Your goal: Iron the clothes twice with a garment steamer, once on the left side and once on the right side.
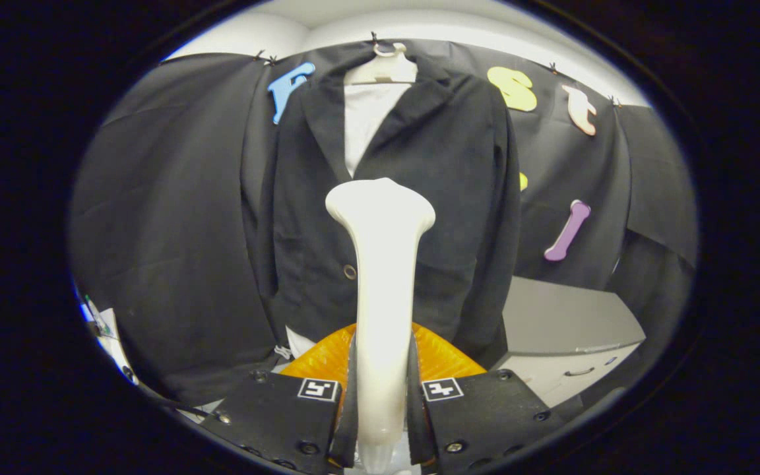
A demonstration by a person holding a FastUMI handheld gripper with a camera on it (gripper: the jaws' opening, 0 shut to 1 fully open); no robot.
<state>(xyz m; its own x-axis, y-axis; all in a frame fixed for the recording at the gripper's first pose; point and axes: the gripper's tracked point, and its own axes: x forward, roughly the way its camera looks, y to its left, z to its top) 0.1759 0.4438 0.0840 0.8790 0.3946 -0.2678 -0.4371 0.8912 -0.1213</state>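
At the far left the black cloth wall (169, 218) of the booth hangs in soft folds, pinned up along its top edge, and a few small items sit low at its foot, too blurred to tell what they are. Next comes the dark jacket (446, 198), hung on a pale hanger (383, 69) against the cloth, facing the gripper, its lapels open over a white shirt (363, 122) and one button (349, 271) showing low on its front, just left of the steamer's neck. In the middle the gripper (383, 402) has its two fingers closed tight on the handle of the white garment steamer (383, 264), one finger pressing on each side, so the tool stands upright between them. The steamer's neck rises ahead of the fingers and flares into a broad head that sits in front of the jacket's chest, about on the line where the two front panels meet; whether the head touches the fabric cannot be told. An orange ribbed part (327, 359) shows low behind the fingers, below the jacket's hem. To the right, beyond the jacket's sleeve, stands a grey cabinet (565, 330) with a drawer handle on its pale front.
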